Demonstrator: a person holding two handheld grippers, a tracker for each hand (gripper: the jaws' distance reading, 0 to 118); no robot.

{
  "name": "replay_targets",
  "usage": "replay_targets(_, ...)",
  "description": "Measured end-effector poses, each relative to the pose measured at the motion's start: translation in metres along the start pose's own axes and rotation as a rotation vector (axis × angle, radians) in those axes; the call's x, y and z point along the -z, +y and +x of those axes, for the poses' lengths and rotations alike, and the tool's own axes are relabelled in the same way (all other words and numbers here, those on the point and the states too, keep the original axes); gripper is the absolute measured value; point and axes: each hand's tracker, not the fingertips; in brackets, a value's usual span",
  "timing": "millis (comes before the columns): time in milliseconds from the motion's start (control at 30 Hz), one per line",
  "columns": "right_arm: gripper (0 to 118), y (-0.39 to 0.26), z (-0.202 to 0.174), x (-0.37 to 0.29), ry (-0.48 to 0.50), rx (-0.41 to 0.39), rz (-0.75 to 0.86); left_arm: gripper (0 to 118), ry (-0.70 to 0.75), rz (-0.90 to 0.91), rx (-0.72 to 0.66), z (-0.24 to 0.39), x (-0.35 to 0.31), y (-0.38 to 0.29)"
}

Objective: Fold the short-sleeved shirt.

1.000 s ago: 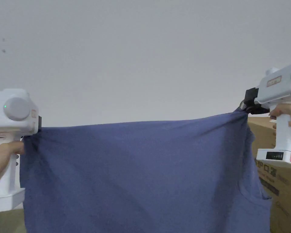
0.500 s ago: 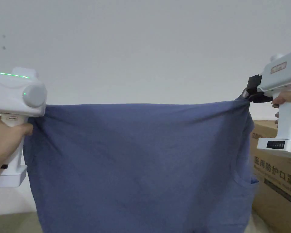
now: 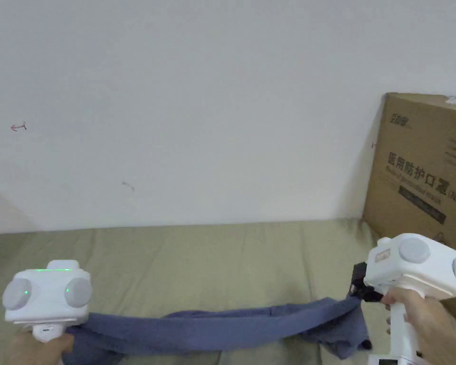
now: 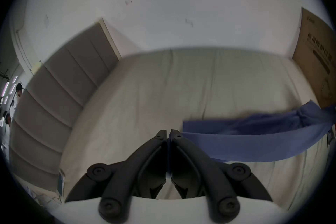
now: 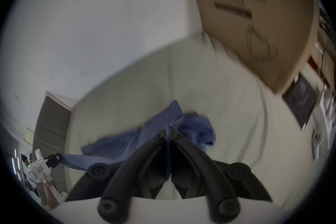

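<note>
two handheld grippers, the left gripper (image 4: 168,134) and right gripper (image 5: 168,130), each clamped a blue short-sleeved shirt (image 3: 232,328) stretched low over an olive bedsheet (image 3: 213,256).

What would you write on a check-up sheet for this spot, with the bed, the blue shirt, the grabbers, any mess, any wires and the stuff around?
Surface: olive sheet with long creases, against the wall.
Job's things: blue shirt stretched in a long band between the two grippers, low over the sheet; its right end bunches and droops.
Clutter: nothing seen on the sheet.
Grippers: left gripper shut on the shirt's edge; right gripper shut on the shirt, its cloth bunched at the tips.
Cables: nothing seen.
Surroundings: white wall with small marks; cardboard box at the right, standing on the sheet; grey padded panel at the left.
</note>
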Motion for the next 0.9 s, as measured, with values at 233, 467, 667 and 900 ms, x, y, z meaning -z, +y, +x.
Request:
replay_targets(233,1,-0.061,0.065,0.031,-0.021,0.122,-0.107,2,-0.007,-0.088,0.010,-0.009,0.021,-0.073)
replay_targets(467,1,-0.110,0.094,-0.029,0.084,0.069,-0.112,2,-0.041,-0.051,-0.012,-0.048,-0.039,-0.137)
replay_targets(667,1,-0.198,0.095,-0.127,0.086,0.039,-0.049,2,-0.059,-0.001,0.045,-0.079,-0.117,-0.210)
replay_targets(900,1,-0.324,0.113,-0.212,0.059,-0.059,-0.034,2,-0.039,-0.001,0.081,-0.107,-0.200,-0.321)
